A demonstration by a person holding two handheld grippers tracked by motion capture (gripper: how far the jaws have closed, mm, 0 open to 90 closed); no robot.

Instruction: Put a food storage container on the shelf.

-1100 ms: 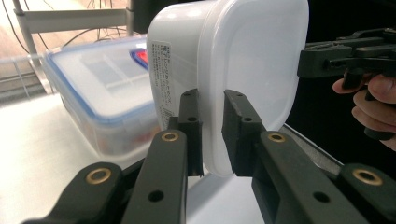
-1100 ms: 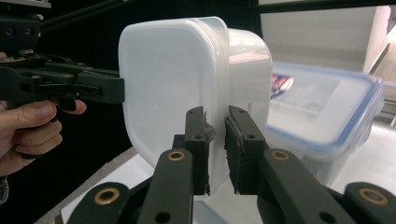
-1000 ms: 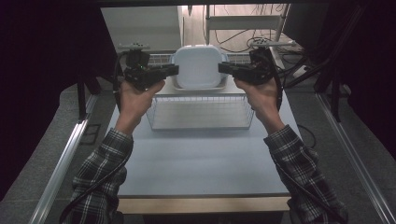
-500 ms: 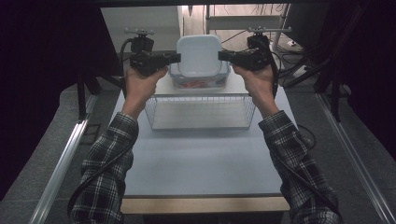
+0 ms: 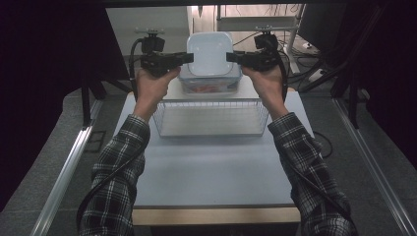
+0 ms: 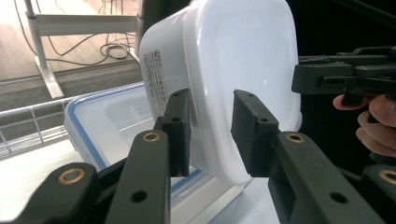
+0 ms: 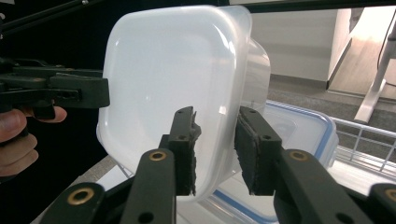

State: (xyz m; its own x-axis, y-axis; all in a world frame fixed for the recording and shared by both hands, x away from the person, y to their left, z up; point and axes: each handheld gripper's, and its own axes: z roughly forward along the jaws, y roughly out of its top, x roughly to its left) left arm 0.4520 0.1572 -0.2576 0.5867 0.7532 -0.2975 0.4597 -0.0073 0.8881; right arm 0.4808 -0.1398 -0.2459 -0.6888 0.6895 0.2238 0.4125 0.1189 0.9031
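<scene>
A white plastic tub (image 5: pixel 210 53) stands on edge, its base toward me, on a clear box with a blue-rimmed lid (image 5: pixel 209 88) at the table's far side. My left gripper (image 5: pixel 189 58) is at the tub's left edge and my right gripper (image 5: pixel 230 57) at its right edge. In the left gripper view the tub's rounded edge (image 6: pixel 233 56) sits between the jaws (image 6: pixel 212 126), which have just been opening; the pads look slack on it. The right gripper view shows the same: the tub (image 7: pixel 163 70) between parted jaws (image 7: pixel 217 144) that have just been opening.
An empty wire basket (image 5: pixel 211 118) stands just in front of the lidded box (image 6: pixel 107 121). Bare grey tabletop (image 5: pixel 211 167) lies between the basket and me. Cables and a metal stand (image 5: pixel 255 19) are on the floor beyond the table.
Both hands carried the white tub away from me and set it higher in the picture, over the lidded box. Both pairs of jaws stand wider than before.
</scene>
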